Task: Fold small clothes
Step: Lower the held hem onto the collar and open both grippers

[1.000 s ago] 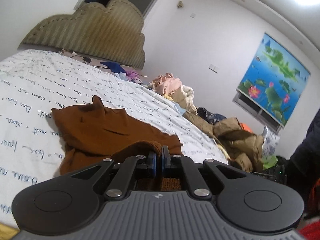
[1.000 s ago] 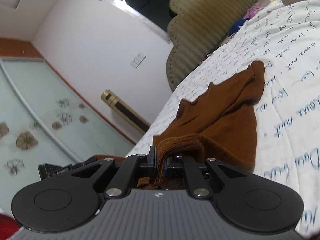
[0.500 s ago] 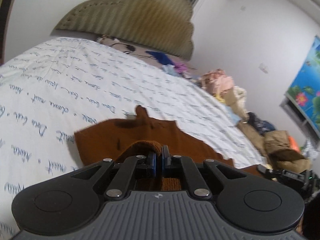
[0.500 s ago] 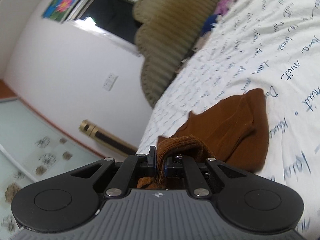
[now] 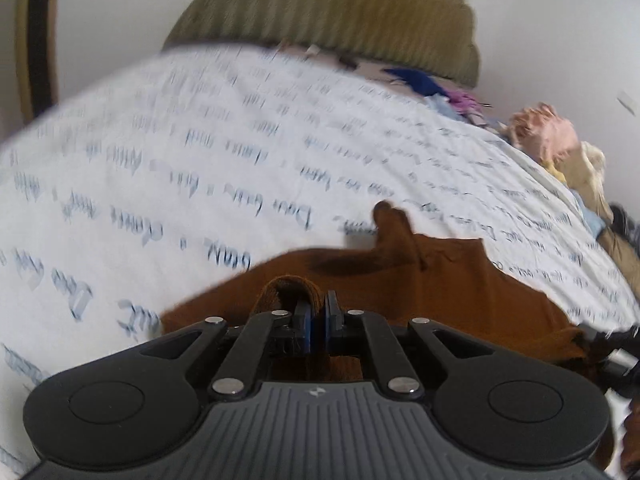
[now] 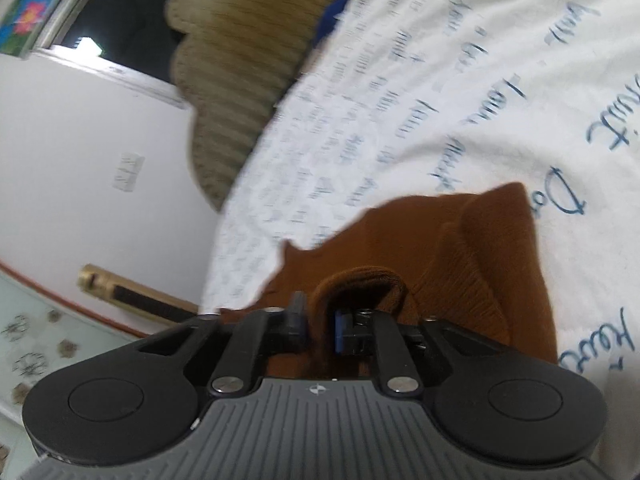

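A small brown garment point(image 5: 420, 276) lies spread on the white bed sheet point(image 5: 200, 184) with blue script. My left gripper point(image 5: 318, 320) is shut on a ribbed edge of the garment, which loops over its left finger. In the right wrist view the same brown garment point(image 6: 460, 248) lies ahead. My right gripper point(image 6: 318, 326) has its jaws a little apart, with the ribbed edge still draped over the right finger. The right gripper also shows at the right edge of the left wrist view point(image 5: 616, 348).
An olive padded headboard point(image 5: 340, 12) stands at the far end of the bed. A heap of other clothes point(image 5: 556, 140) lies along the bed's far right side. A white wall with a switch plate point(image 6: 128, 172) lies left of the bed.
Both grippers have moved forward and lower over the bed with the garment's edge. The right jaws have parted a little; the left jaws stay shut.
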Demonstrator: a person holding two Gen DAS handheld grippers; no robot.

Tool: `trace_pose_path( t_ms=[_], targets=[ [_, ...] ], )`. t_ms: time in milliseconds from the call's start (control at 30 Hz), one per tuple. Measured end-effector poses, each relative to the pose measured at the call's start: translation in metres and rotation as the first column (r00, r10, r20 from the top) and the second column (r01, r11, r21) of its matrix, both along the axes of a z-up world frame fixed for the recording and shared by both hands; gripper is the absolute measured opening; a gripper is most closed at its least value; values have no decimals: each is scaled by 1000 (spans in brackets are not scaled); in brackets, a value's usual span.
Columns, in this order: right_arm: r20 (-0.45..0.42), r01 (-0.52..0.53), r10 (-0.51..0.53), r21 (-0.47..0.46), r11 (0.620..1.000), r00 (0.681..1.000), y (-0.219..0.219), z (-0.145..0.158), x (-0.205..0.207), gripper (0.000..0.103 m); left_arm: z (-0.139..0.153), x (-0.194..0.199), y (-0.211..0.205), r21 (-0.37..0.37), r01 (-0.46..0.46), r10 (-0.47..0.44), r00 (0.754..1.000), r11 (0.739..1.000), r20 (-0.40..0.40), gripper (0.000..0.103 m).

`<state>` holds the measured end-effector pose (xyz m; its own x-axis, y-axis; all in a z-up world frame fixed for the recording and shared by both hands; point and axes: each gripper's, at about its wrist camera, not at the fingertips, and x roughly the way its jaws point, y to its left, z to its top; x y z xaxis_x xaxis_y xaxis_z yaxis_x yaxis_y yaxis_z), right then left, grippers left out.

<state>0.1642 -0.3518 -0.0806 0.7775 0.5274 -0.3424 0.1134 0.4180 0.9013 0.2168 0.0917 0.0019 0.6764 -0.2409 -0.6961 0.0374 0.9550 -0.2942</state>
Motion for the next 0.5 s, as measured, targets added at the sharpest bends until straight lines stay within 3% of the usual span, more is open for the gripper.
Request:
trace_pose_path(
  t_ms=[100,167,200,267,367,433,500],
  targets=[
    [17,22,-23,28,999,1000,-3,-3,3,43,-6,5,20,-158,-53,44,997,986,-56,12],
    [54,44,-46,31,999,998,-7,4,-1,60,-3,3,33,-211,-90,79,995,973,-59,27],
    [75,57,-59,22,998,995,-8,9,-6,67,2,1,35,-197,-107,100,994,974,-47,31],
    [121,56,-53,-20,998,991,-5,21,-13,67,14,-9,35,-124,-123,125,992,985,10,42],
    [162,-15,35,-120,993,986,13,35,-17,74,31,-28,22,-8,-104,104,989,995,106,56],
    [149,-80,110,-191,978,983,32,37,-15,80,35,-39,7,46,-63,56,988,997,144,68],
    [94,-122,154,-285,951,984,48,36,-11,80,30,-45,-12,130,-13,-8,988,991,157,72]
  ],
)
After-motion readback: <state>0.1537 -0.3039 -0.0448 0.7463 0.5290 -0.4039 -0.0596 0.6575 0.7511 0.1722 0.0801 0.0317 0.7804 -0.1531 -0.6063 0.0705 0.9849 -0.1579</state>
